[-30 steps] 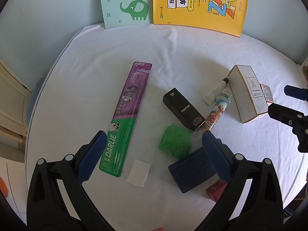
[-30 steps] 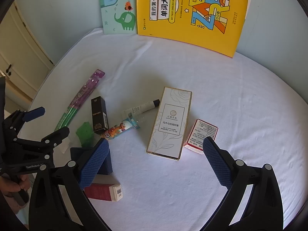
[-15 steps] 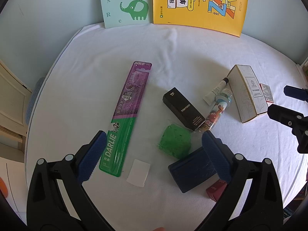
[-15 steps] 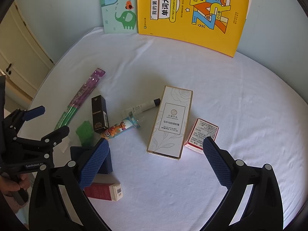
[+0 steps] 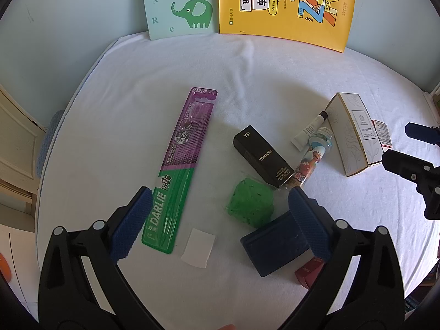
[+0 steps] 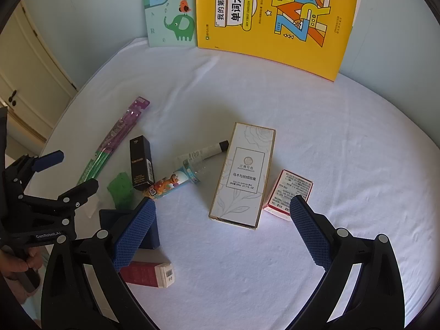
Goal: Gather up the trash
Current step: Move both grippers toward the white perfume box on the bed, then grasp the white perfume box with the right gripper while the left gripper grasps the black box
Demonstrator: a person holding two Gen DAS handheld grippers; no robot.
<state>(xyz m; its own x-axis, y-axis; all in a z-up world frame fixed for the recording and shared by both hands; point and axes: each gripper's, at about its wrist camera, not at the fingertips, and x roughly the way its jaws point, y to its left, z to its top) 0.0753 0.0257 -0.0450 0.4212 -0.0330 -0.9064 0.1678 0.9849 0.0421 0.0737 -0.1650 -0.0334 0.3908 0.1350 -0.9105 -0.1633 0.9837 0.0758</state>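
Observation:
Trash lies scattered on a white sheet. My left gripper (image 5: pixel 219 209) is open and hovers low over a green crumpled wrapper (image 5: pixel 250 205), a small white paper slip (image 5: pixel 198 247) and a Darlie toothbrush pack (image 5: pixel 181 165). A black Tom Ford box (image 5: pixel 261 155) and a dark blue box (image 5: pixel 277 243) lie to its right. My right gripper (image 6: pixel 222 209) is open above the near end of a tall white box (image 6: pixel 243 173), with a red-and-white carton (image 6: pixel 288 192) beside it. A cartoon-print bottle (image 6: pixel 176 181) and a white tube (image 6: pixel 209 148) lie between the boxes. Nothing is held.
A yellow book (image 5: pixel 286 8) and a teal elephant notebook (image 5: pixel 178 2) lean on the back wall. A dark red box (image 6: pixel 145 273) lies near the front edge. A hand (image 6: pixel 16 264) holds the left gripper (image 6: pixel 67 173). A cream cabinet (image 6: pixel 30 82) stands on the left.
The right wrist view has shifted very slightly. Nothing on the sheet has moved and both grippers stay open.

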